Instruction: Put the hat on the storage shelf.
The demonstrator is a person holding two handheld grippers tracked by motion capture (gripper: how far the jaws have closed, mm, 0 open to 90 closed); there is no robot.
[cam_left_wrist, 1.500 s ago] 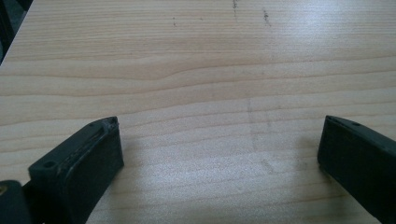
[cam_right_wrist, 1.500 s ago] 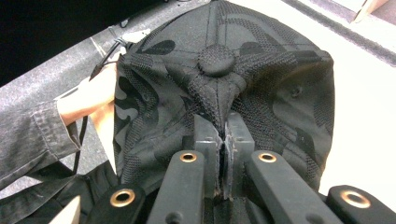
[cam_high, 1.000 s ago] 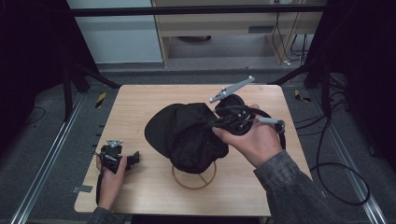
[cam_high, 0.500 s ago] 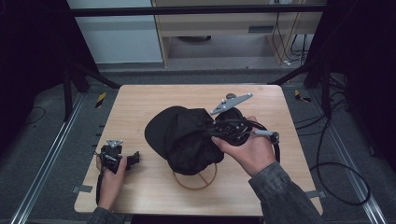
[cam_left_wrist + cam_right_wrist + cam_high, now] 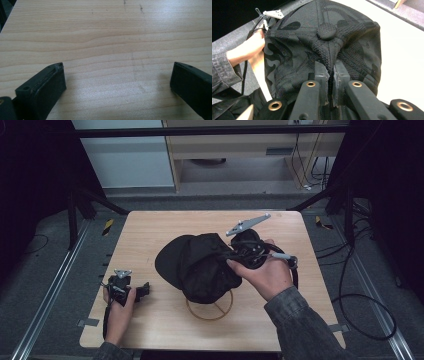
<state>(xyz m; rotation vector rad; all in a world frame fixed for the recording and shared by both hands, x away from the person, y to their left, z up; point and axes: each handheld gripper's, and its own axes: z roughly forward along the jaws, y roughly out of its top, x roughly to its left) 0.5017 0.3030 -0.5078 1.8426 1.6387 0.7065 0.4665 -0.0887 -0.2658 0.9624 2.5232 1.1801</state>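
A black cap with a mesh crown hangs over the middle of the wooden table, its brim pointing left. My right gripper comes in from the right and is shut on the crown. In the right gripper view the two jaws pinch the cap's fabric just below the top button. My left gripper rests on the table near the front left corner, held in a hand. In the left gripper view its jaws stand wide open over bare wood.
A wooden ring stand lies on the table beneath the cap, partly hidden by it. A cable loops from the right gripper off the right side of the table. Dark frame posts stand around the table.
The right hand has sunk a little with the cap, bringing it closer to the ring stand. The left hand has kept still.
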